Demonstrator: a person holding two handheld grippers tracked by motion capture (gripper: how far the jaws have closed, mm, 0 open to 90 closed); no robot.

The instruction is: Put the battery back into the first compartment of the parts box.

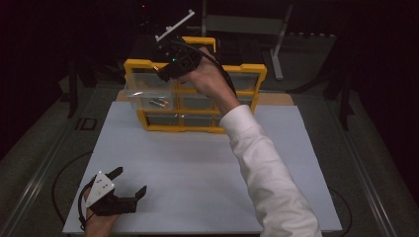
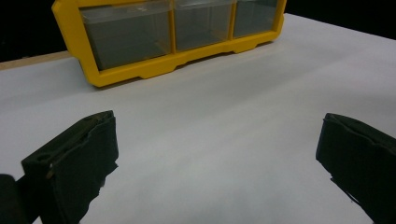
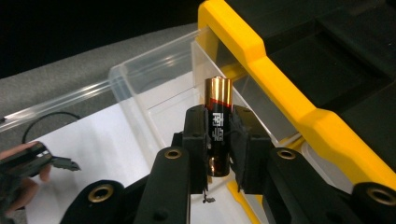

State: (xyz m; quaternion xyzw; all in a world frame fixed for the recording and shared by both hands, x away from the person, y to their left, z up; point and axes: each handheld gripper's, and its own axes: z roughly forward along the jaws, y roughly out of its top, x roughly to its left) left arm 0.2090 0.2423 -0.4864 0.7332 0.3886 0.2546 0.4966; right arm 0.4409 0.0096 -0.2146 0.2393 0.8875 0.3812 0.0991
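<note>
1. My right gripper [image 3: 218,140] has its pads pinching a battery [image 3: 218,126] at mid-body; the battery stands upright, copper end up, black band between the pads
2. The battery is held above the open clear drawer [image 3: 154,88], which is pulled out of the yellow organiser [image 1: 195,94] at its upper left
3. From the high view, two more batteries [image 1: 158,102] lie in that drawer
4. My right hand [image 1: 207,79] is raised over the organiser's top, white sleeve [image 1: 267,168] trailing back
5. My left gripper [image 1: 123,190] rests at the near left of the white table [image 1: 197,163], jaws spread wide, nothing between them, well apart from the organiser
</note>
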